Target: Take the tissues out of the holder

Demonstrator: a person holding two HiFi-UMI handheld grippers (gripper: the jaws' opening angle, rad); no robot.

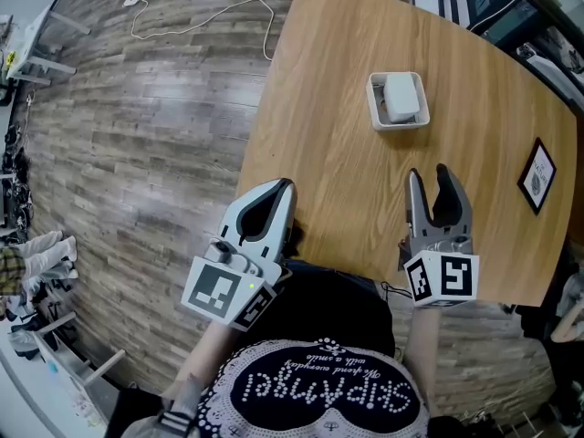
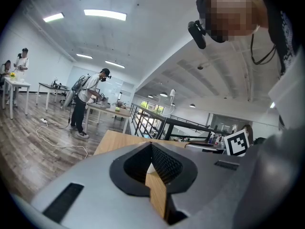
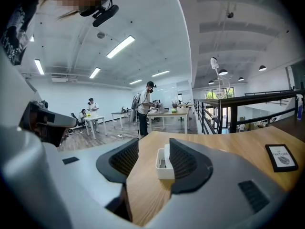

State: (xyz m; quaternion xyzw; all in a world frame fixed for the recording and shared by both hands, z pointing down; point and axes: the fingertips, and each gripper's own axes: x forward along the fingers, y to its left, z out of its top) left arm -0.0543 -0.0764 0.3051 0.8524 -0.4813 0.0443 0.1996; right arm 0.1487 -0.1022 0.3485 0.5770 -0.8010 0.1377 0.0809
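Observation:
A white tissue holder (image 1: pixel 375 108) stands on the round wooden table (image 1: pixel 328 153), with a white pack of tissues (image 1: pixel 401 95) upright inside it. My right gripper (image 1: pixel 429 173) hovers over the table on the near side of the holder, well short of it, open, with nothing between its jaws. In the right gripper view the holder (image 3: pixel 164 170) and tissues (image 3: pixel 167 151) show straight ahead past the right gripper (image 3: pixel 153 145). My left gripper (image 1: pixel 286 186) is at the table's near left edge. Its jaws meet at the tips, so the left gripper (image 2: pixel 151 145) is shut and empty.
A black framed card (image 1: pixel 537 175) lies near the table's right edge, also seen as the framed card (image 3: pixel 281 157). A cable (image 1: pixel 201 16) trails over the wooden floor to the left. People stand at far desks (image 3: pixel 145 106). A railing (image 3: pixel 224 113) runs behind the table.

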